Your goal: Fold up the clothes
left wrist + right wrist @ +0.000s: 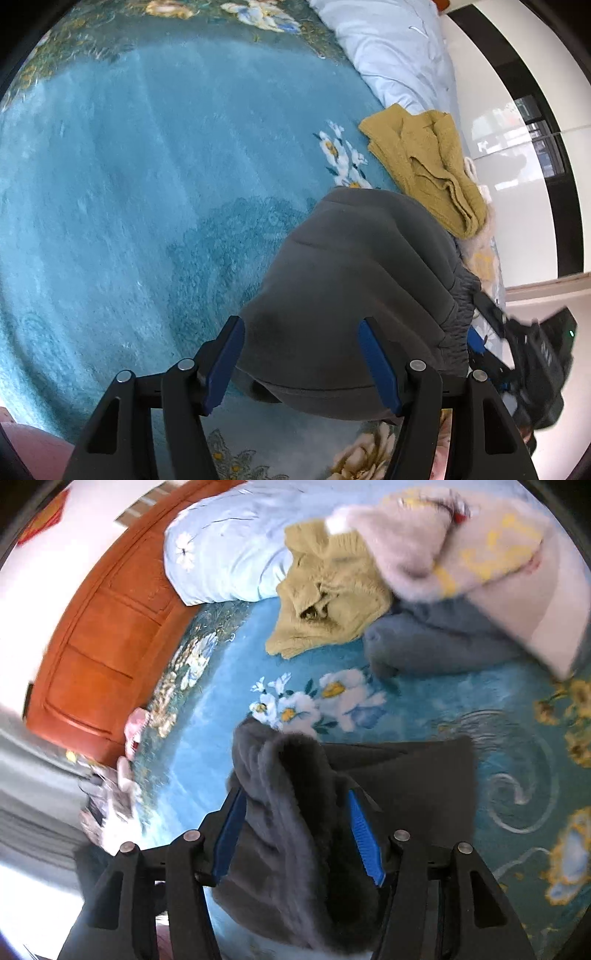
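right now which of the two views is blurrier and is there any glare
The right wrist view is blurrier: the pale sweater and the wooden headboard smear with motion. The left wrist view is sharper on the grey garment and mustard sweater, though the white wall at its right is blown out with reflections. Both bend at the edges.

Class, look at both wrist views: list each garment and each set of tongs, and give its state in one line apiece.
Dark grey garment: partly folded, lying between both tongs.
Mustard sweater: crumpled, unfolded.
Pale pink garment: heaped on the pile, unfolded.
Blue-grey garment: bunched beneath the pink one.
Left tongs: open.
Right tongs: open.
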The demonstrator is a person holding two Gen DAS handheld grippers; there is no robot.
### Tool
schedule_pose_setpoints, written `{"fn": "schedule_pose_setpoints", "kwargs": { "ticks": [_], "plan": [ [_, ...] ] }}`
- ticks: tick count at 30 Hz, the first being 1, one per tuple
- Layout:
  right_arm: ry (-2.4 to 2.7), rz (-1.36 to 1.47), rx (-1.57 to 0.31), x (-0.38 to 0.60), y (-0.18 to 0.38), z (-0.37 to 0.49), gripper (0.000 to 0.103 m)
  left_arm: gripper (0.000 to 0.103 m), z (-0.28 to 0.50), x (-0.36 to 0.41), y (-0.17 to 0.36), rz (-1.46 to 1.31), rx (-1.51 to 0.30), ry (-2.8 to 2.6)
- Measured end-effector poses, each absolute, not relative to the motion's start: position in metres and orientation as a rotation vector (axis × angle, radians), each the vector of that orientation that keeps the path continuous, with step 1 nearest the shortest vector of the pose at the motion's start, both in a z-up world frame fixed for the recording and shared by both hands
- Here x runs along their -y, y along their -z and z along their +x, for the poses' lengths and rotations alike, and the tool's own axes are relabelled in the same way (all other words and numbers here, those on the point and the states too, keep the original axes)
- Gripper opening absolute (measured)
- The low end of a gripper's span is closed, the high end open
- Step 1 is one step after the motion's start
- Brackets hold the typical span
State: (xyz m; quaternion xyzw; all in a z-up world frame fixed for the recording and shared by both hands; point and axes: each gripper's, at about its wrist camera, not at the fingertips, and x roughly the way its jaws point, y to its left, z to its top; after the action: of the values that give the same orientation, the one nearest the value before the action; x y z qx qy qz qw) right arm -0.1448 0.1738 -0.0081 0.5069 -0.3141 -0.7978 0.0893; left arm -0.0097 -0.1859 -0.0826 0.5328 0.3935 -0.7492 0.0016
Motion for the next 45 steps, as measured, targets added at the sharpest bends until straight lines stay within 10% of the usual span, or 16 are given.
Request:
{"fn": "schedule_pose_setpoints", "kwargs": {
  "ticks": [7,9,12,20,29,40,45],
  "plan": [
    [2.303,1.522,0.989,-0.167,0.012,-0.162,0.055,0.068,-0.005,0.205,0.097,1.602,-1.476,2.26],
    [2.309,1.55,0.927,-0.161,0.006,-0.16,0.028,0.068,-0.004,0.208,0.099,1.591,-1.524,2.232],
    [2.264,1.578,0.925,-0.158,0.002,-0.154,0.015,0.068,-0.002,0.21,0.098,1.571,-1.573,2.229],
    [2.013,1.372,1.258,-0.179,-0.017,-0.1,0.013,0.068,-0.003,0.206,0.081,1.492,-1.727,2.373],
    [2.173,1.639,1.24,-0.205,0.055,-0.053,0.012,0.068,-0.014,0.178,0.095,1.794,-1.438,2.33],
    [2.218,1.531,1.244,-0.216,0.041,-0.027,0.035,0.068,-0.018,0.157,0.096,1.876,-1.194,2.38],
    [2.171,1.491,1.286,-0.208,0.05,-0.022,0.066,0.068,-0.016,0.159,0.096,1.878,-1.213,2.367]
  ]
}}
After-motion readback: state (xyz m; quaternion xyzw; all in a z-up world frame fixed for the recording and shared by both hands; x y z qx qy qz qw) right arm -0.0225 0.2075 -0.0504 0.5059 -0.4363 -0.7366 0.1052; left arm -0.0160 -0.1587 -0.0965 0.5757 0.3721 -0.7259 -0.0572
